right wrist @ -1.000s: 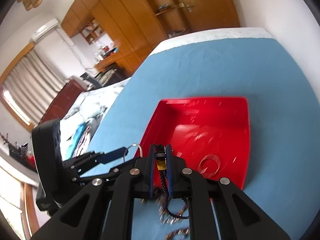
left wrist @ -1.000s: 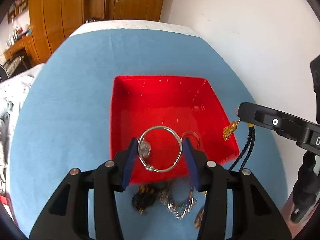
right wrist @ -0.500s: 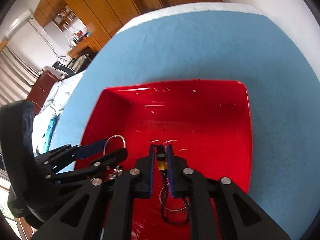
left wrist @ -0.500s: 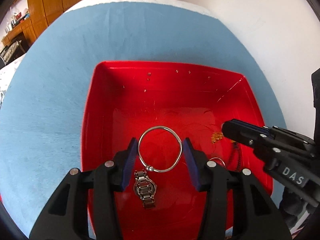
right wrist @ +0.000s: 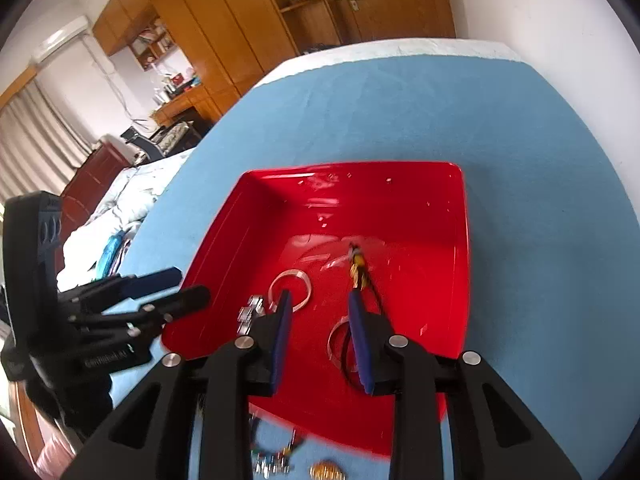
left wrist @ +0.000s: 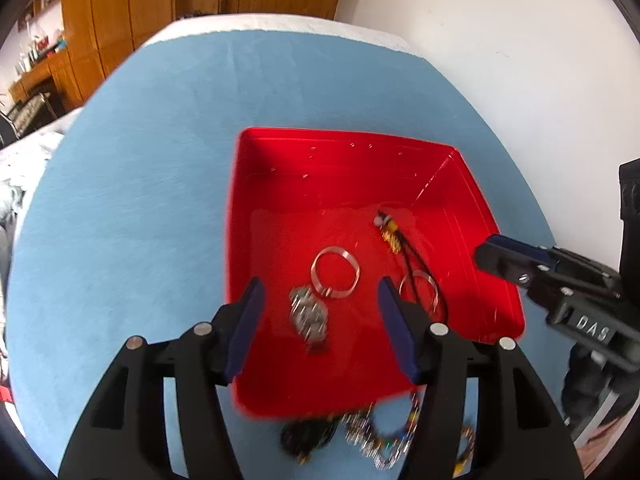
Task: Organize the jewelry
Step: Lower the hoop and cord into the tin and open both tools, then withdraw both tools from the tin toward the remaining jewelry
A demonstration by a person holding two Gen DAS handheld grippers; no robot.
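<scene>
A red tray (left wrist: 280, 168) (right wrist: 456, 216) sits on the blue cloth. In it lie a silver bangle (left wrist: 335, 274) (right wrist: 289, 285), a metal watch (left wrist: 309, 316), a smaller silver ring (left wrist: 420, 289) (right wrist: 336, 344) and a black cord with a gold pendant (left wrist: 389, 232) (right wrist: 358, 268). My left gripper (left wrist: 320, 320) is open and empty above the tray's near part. My right gripper (right wrist: 320, 336) is open and empty over the tray; it also shows in the left wrist view (left wrist: 516, 260).
Several loose bracelets and beads (left wrist: 360, 436) (right wrist: 288, 460) lie on the blue cloth (left wrist: 140, 200) in front of the tray. A white wall (left wrist: 520, 60) stands to the right. Wooden cupboards (right wrist: 280, 12) and a bed (right wrist: 120, 208) are at the back left.
Both grippers opened. The bangle and watch dropped from the left gripper into the tray, and the cord with the pendant dropped from the right. Both grippers drew back and up.
</scene>
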